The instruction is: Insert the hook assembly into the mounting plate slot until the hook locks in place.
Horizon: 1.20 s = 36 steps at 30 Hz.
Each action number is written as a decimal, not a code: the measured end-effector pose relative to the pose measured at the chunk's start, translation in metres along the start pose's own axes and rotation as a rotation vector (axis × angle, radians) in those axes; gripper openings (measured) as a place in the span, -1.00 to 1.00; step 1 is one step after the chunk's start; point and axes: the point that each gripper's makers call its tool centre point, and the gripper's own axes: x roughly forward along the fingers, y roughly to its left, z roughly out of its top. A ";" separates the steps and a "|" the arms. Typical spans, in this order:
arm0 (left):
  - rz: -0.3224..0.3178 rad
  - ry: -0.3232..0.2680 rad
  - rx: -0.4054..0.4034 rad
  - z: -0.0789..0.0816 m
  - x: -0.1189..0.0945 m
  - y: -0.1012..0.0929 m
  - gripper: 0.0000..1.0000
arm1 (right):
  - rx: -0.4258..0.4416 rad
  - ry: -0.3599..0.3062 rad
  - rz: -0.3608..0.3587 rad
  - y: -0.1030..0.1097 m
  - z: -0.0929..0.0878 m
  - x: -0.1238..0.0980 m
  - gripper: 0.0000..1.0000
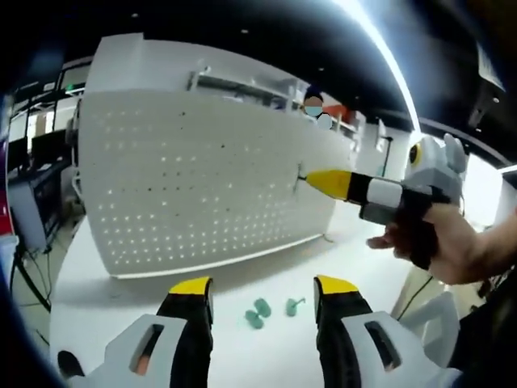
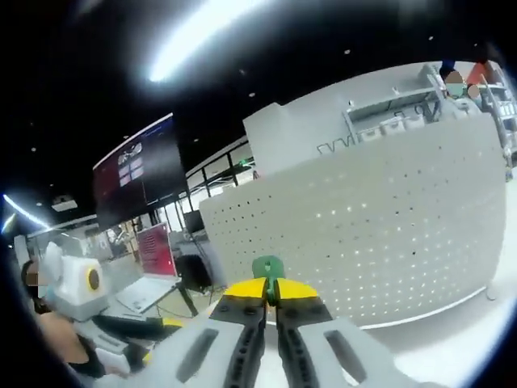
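Hook: a small green hook sits pinched between my right jaws, its top poking out above the yellow tips, right at the pegboard face.
Right gripper: pressed together on the hook; in the left gripper view its yellow tip meets the board just where a thin dark piece, probably the hook's wire, touches a hole.
Mounting plate: the white perforated pegboard stands upright on the white surface, rows of small holes across it.
Handling: I judge the hook light, stiff plastic, small enough to twist in my grip; holding it by its body, with the insert end free, looks right.
Spare hooks: three more green hooks lie loose on the surface in front of the board, between my left jaws as seen.
Left gripper: spread wide, holding nothing, low over the surface.
Containers: I see no bin or tray here.
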 end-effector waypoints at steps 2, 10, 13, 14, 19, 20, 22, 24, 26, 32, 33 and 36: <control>0.005 0.005 -0.008 -0.003 0.000 0.001 0.15 | -0.036 -0.015 -0.022 -0.005 0.004 0.004 -1.00; -0.007 0.033 0.014 -0.010 0.002 -0.003 0.39 | -0.105 -0.057 -0.081 -0.026 0.018 0.023 -1.00; 0.000 0.039 0.022 -0.011 0.003 -0.001 0.50 | -0.120 -0.069 -0.106 -0.035 0.023 0.029 -1.00; 0.002 0.038 0.020 -0.011 0.003 0.000 0.52 | -0.129 -0.076 -0.119 -0.040 0.026 0.031 -1.00; 0.003 0.040 -0.003 -0.013 0.003 0.003 0.59 | -0.169 -0.089 -0.165 -0.057 0.032 0.042 -1.00; 0.003 0.041 -0.003 -0.014 0.004 0.003 0.60 | -0.173 -0.086 -0.175 -0.060 0.031 0.045 -1.00; 0.001 0.052 -0.003 -0.016 0.004 0.003 0.63 | -0.164 -0.095 -0.192 -0.067 0.034 0.050 -1.00; 0.001 0.055 -0.003 -0.017 0.005 0.003 0.67 | -0.164 -0.104 -0.211 -0.075 0.037 0.054 -1.00; -0.001 0.052 0.005 -0.016 0.005 0.004 0.68 | -0.158 -0.115 -0.227 -0.081 0.042 0.056 -1.00; 0.001 0.038 0.000 -0.012 0.006 0.007 0.73 | -0.178 -0.141 -0.257 -0.093 0.055 0.064 -1.00; 0.001 0.032 0.004 -0.011 0.007 0.007 0.75 | -0.187 -0.146 -0.262 -0.094 0.057 0.065 -1.00; -0.010 0.015 0.008 -0.009 0.008 0.006 0.77 | -0.181 -0.156 -0.276 -0.101 0.061 0.068 -1.00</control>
